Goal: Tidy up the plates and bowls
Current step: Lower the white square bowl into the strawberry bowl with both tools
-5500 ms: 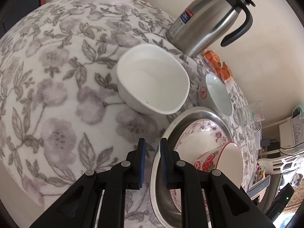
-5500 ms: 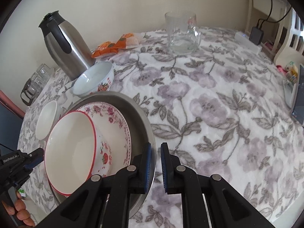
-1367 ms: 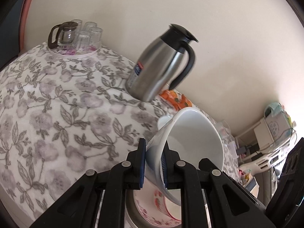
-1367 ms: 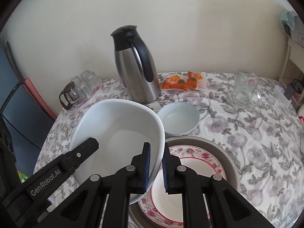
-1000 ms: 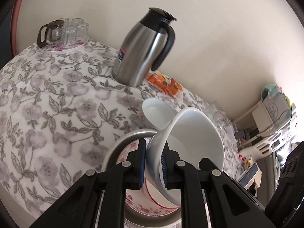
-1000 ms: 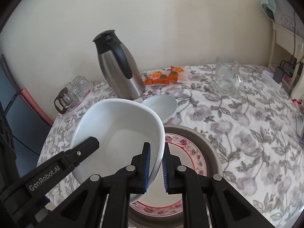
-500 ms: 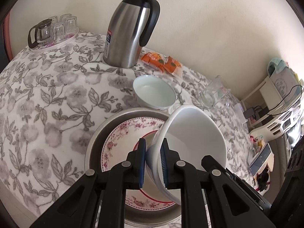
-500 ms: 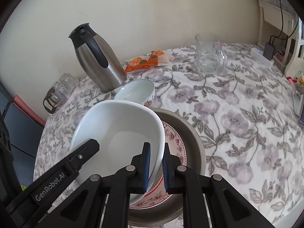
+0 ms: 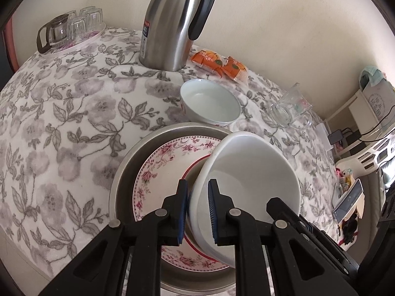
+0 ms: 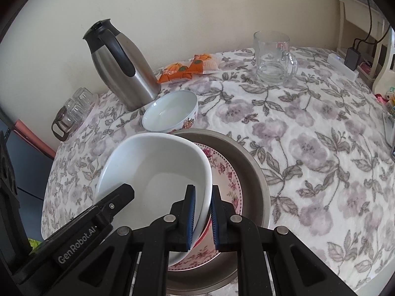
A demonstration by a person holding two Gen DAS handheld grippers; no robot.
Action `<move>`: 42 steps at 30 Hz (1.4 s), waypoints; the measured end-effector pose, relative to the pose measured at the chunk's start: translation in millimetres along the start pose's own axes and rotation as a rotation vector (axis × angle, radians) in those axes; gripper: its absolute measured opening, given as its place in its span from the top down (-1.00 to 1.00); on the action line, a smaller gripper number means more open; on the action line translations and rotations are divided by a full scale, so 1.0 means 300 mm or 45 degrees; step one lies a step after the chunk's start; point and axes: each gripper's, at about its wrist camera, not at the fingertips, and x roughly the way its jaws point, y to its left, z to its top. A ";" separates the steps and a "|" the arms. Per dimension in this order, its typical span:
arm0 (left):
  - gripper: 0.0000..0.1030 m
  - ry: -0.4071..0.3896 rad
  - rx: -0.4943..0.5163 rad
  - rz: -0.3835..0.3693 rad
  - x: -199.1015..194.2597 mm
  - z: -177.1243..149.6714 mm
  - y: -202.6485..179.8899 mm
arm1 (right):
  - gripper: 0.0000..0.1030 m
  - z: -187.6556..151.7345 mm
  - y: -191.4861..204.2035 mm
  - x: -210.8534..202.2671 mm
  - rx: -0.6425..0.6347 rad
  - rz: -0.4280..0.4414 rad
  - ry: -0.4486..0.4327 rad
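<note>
Both grippers hold one large plain white bowl [image 9: 249, 172] [image 10: 158, 170] by opposite rims. My left gripper [image 9: 197, 209] is shut on its near rim; my right gripper [image 10: 202, 212] is shut on the other rim. The bowl hangs tilted just above a stack: a metal pan [image 9: 128, 162] [image 10: 254, 172], a pink floral plate [image 9: 158, 162] [image 10: 227, 170] and a red-rimmed bowl [image 9: 195, 165], mostly hidden under the white bowl. A small white bowl [image 9: 209, 104] [image 10: 170, 112] stands on the cloth just behind the pan.
A steel thermos jug [image 9: 172, 22] [image 10: 123, 66] stands behind the small bowl. Orange snack packets [image 9: 219, 64] [image 10: 187, 70] lie by the wall. A glass mug [image 9: 291, 111] [image 10: 272, 58] is at the right, a tray of glasses [image 9: 71, 32] [image 10: 74, 111] at the left.
Both grippers have carried the white bowl from the left side of the table over the pan stack and lowered it toward the red-rimmed bowl.
</note>
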 end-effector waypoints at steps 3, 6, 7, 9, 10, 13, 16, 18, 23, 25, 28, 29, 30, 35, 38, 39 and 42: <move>0.70 0.003 0.008 0.004 0.003 -0.002 -0.002 | 0.74 0.002 -0.001 0.000 0.002 0.001 0.001; 0.70 0.005 0.015 0.007 0.002 -0.002 -0.003 | 0.74 0.003 -0.002 -0.001 0.001 0.003 0.002; 0.70 0.007 0.016 0.008 0.003 -0.002 -0.005 | 0.74 0.003 -0.002 0.000 0.000 0.002 0.001; 0.70 0.009 0.022 0.012 0.003 -0.003 -0.007 | 0.74 0.003 -0.002 -0.003 -0.004 -0.002 -0.002; 0.70 0.010 0.024 0.014 0.004 -0.003 -0.008 | 0.74 0.004 -0.002 -0.004 -0.006 -0.004 -0.003; 0.68 0.018 0.017 0.013 0.005 -0.003 -0.009 | 0.73 0.004 -0.002 -0.012 -0.010 -0.003 -0.009; 0.64 0.028 0.019 0.006 0.008 -0.003 -0.010 | 0.72 0.004 0.001 -0.017 -0.014 -0.001 -0.014; 0.64 0.029 0.021 0.008 0.009 -0.003 -0.011 | 0.72 0.004 0.001 -0.017 -0.013 -0.001 -0.012; 0.64 0.041 0.039 0.010 0.011 -0.004 -0.016 | 0.71 0.006 0.009 -0.026 -0.023 -0.003 -0.007; 0.63 0.048 0.032 -0.002 0.011 -0.003 -0.010 | 0.70 0.007 0.004 -0.021 -0.024 0.004 0.000; 0.58 0.051 0.020 -0.022 0.009 0.000 -0.002 | 0.71 0.005 -0.011 -0.006 -0.001 0.029 0.021; 0.58 0.048 0.020 -0.020 0.007 0.001 -0.002 | 0.71 0.005 -0.012 -0.006 -0.002 0.032 0.021; 0.58 0.044 0.022 -0.016 0.004 0.001 -0.002 | 0.71 0.005 -0.010 -0.009 -0.007 0.029 0.017; 0.58 0.048 0.024 -0.022 0.003 0.002 0.000 | 0.71 0.007 -0.012 -0.007 -0.008 0.033 0.020; 0.58 0.050 0.019 -0.032 0.001 0.003 0.005 | 0.71 0.006 -0.015 0.002 -0.008 0.035 0.030; 0.58 0.052 0.017 -0.038 0.000 0.003 0.007 | 0.71 0.006 -0.016 0.002 -0.010 0.033 0.028; 0.58 0.062 0.007 -0.058 0.000 0.006 0.016 | 0.71 0.005 -0.014 0.005 -0.019 0.028 0.031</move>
